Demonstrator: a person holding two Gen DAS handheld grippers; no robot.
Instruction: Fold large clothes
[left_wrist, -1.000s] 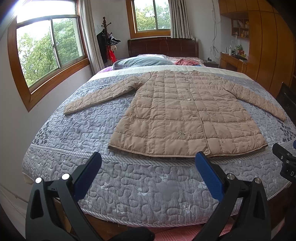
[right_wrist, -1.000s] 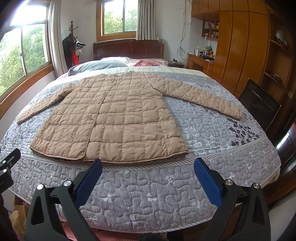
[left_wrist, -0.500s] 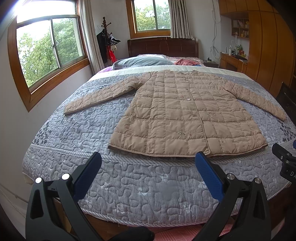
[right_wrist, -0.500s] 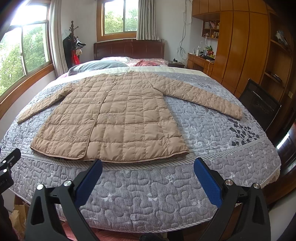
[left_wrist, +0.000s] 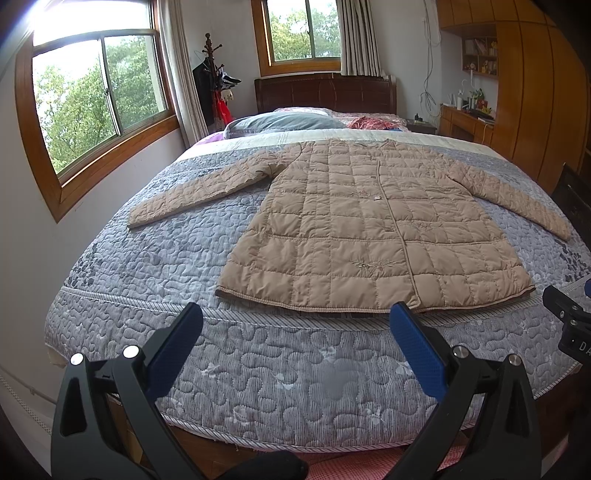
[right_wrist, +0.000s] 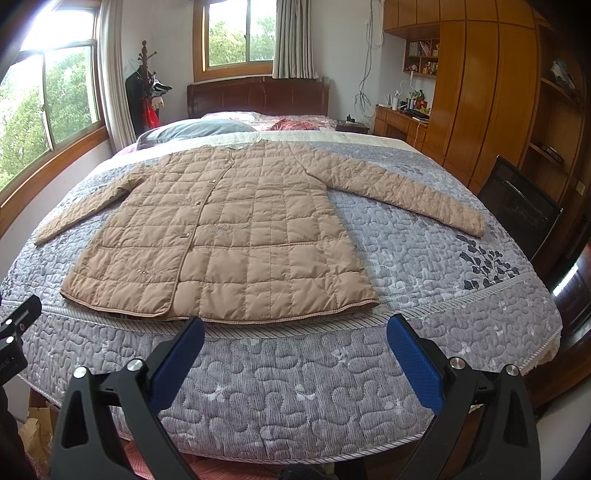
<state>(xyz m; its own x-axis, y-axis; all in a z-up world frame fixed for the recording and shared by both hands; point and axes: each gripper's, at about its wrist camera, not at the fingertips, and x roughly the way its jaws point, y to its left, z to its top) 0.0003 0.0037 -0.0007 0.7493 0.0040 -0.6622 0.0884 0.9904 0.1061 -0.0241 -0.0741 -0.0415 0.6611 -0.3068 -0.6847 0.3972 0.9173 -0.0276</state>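
A tan quilted coat lies flat and face up on the grey patterned bedspread, buttoned, both sleeves spread out to the sides, hem toward me. My left gripper hangs open at the foot of the bed, short of the hem, with nothing between its blue pads. My right gripper is likewise open and empty, just short of the hem. Part of the right tool shows at the right edge of the left wrist view.
A grey pillow and red cloth lie by the dark headboard. A coat stand is at the back left, windows on the left wall, wooden wardrobes and a dark chair on the right.
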